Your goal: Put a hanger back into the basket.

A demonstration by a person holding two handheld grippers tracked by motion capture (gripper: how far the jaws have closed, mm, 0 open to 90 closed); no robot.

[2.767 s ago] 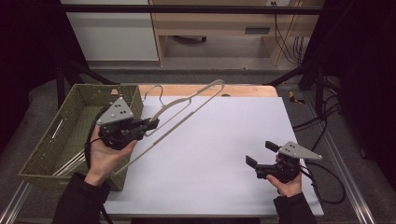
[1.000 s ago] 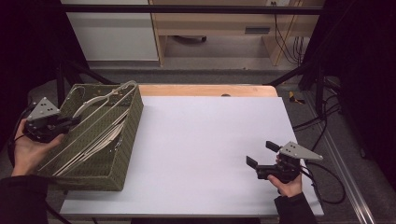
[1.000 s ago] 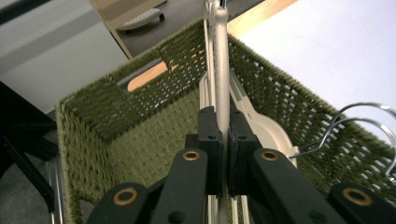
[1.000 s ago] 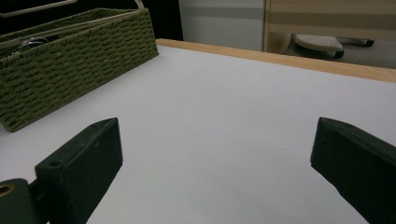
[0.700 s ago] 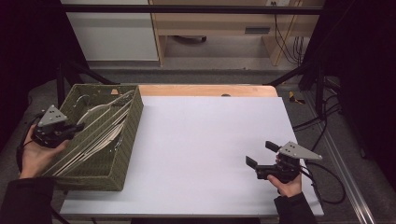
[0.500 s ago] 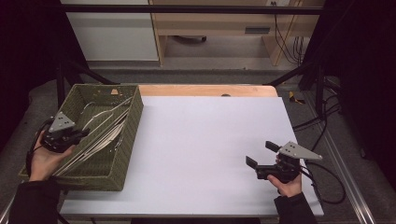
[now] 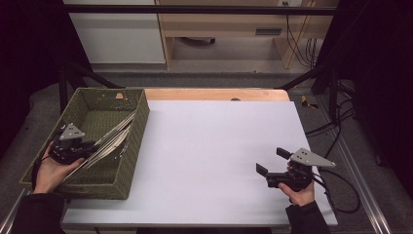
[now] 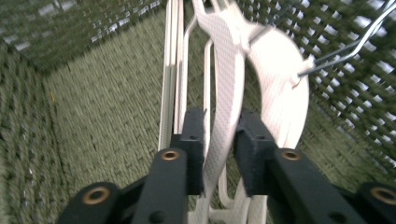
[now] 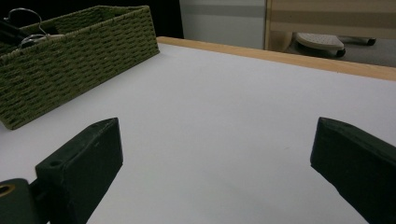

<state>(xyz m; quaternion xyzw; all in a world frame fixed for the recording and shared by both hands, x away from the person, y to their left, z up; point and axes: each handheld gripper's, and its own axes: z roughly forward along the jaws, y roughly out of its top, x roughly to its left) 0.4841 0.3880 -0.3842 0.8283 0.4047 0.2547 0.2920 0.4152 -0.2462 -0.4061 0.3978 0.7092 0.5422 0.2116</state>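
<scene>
Starting at the desk's left edge: your left tongs [image 7: 92, 146] are down inside the green woven basket [image 7: 139, 141], which sits along that edge toward the far left corner. In the left gripper view the tongs [image 8: 219, 140] have a white hanger [image 8: 224, 116] running up between the two black jaws. The jaws have just been easing apart, and there's a sliver of gap showing on both sides of the hanger arm, so you're not pinching it; it's loose between them. More white hangers [image 7: 114, 139] lie stacked in the basket beside it, leaning up against the wall nearest the middle of the desk, and one has a wire hook [image 8: 355, 42] poking out against the mesh side. Your left hand [image 7: 51, 170] is at the basket's near outer corner.

The middle of the white desk [image 7: 214, 146] is just bare surface.

Over by the near right corner, your right tongs [image 7: 267, 162] hover low over the desk, pointing left toward the basket. In the right gripper view they [image 9: 217, 163] are spread wide with nothing between them, basket [image 9: 74, 60] far off at the upper left.
</scene>
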